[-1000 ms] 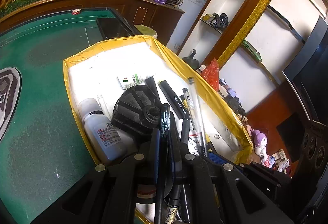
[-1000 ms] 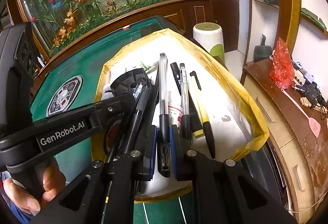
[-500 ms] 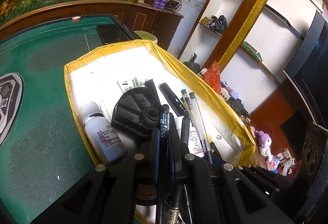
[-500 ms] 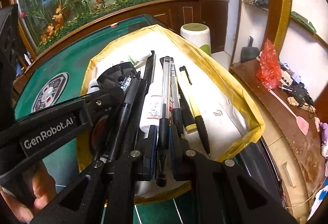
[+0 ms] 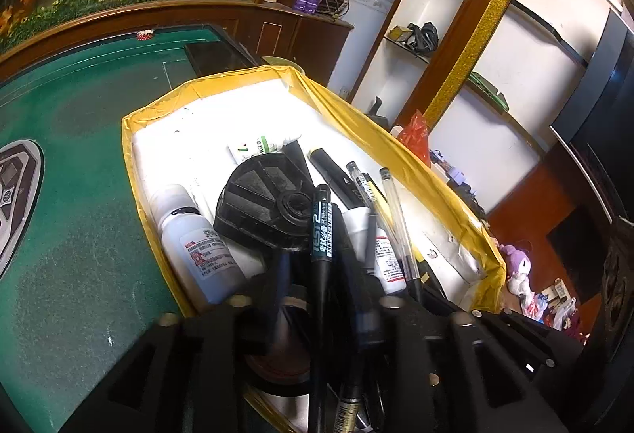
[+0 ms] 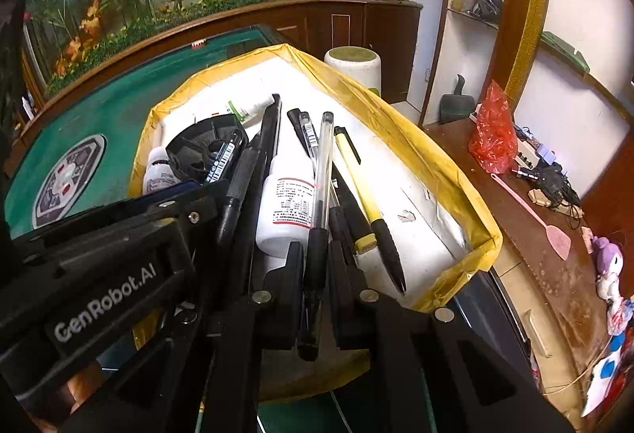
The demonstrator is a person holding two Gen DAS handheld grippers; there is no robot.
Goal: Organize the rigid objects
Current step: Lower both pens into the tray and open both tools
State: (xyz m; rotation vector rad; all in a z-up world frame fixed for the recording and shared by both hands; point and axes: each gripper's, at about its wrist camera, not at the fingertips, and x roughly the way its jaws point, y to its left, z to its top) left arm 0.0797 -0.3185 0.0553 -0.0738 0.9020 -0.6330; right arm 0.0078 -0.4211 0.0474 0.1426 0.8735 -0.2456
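Your left gripper [image 5: 321, 298] has its fingers clamped on a black pen [image 5: 321, 230] with white lettering on the barrel; the pen points out over the near end of the yellow-rimmed white tray [image 5: 400, 139]. Your right gripper [image 6: 315, 258] has its fingers closed on a clear-barrelled pen [image 6: 323, 171] by its black grip section, and the barrel reaches forward over the tray's contents.

The tray sits on the green felt surface [image 5: 75, 163]. Inside it, a round black plastic part [image 5: 263, 203] lies near the middle, with a white bottle [image 5: 198, 246] bearing a red-printed label just beside it along the left wall. A second white labelled bottle [image 6: 287, 203] lies under the clear pen in the right wrist view. A yellow pen with a black grip [image 6: 366, 203] lies diagonally just right of it, and a white tube with green print [image 5: 257, 147] rests farther back.
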